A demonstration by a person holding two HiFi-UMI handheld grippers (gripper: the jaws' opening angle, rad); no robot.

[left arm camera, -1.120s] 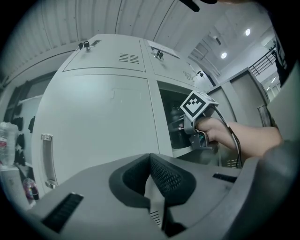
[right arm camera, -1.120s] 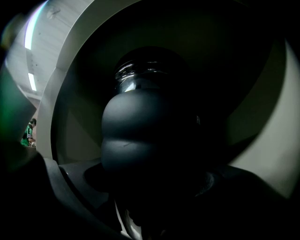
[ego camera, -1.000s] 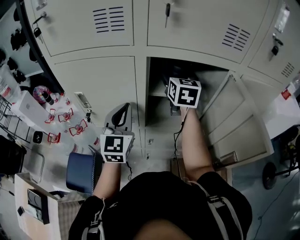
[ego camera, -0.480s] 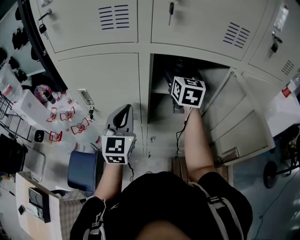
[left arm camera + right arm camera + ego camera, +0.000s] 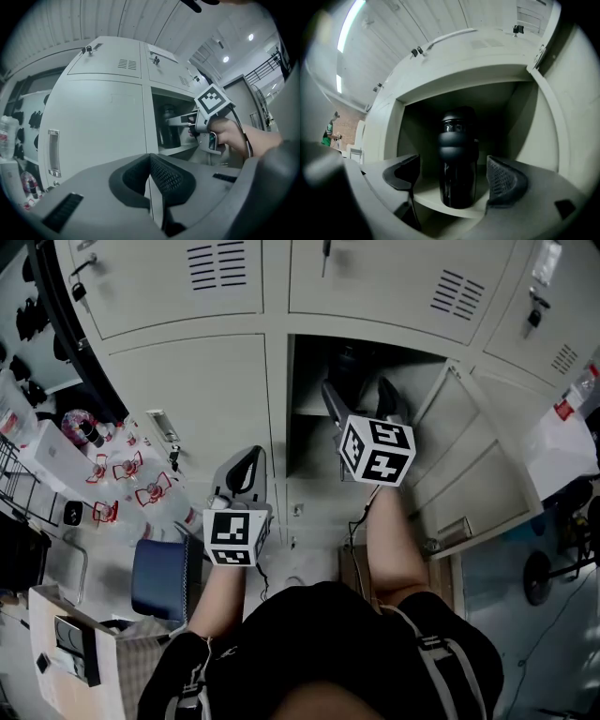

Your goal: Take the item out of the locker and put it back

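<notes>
Pale grey steel lockers (image 5: 187, 399) fill the background, each door louvred near its top. One compartment (image 5: 534, 131) is open, its door (image 5: 469, 484) swung out to the person's right. Inside, a glossy black plastic bottle with a rounded black cap (image 5: 457, 159) stands upright on the compartment's pale shelf (image 5: 429, 187), near the front edge. A small pale mark high on the bottle's side is too small to read. The only other print visible is the black-and-white square marker on each gripper's cube.

The right gripper (image 5: 453, 179) is held at the compartment's mouth on an outstretched bare forearm, the hand (image 5: 229, 136) wrapped round its pistol-style handle. Its jaws stand wide apart with the bottle framed between them, and neither pad touches it.

The left gripper (image 5: 151, 176) is held lower on a bent arm. It points at the closed door beside the open compartment, its ribbed black pads pressed together on nothing.
</notes>
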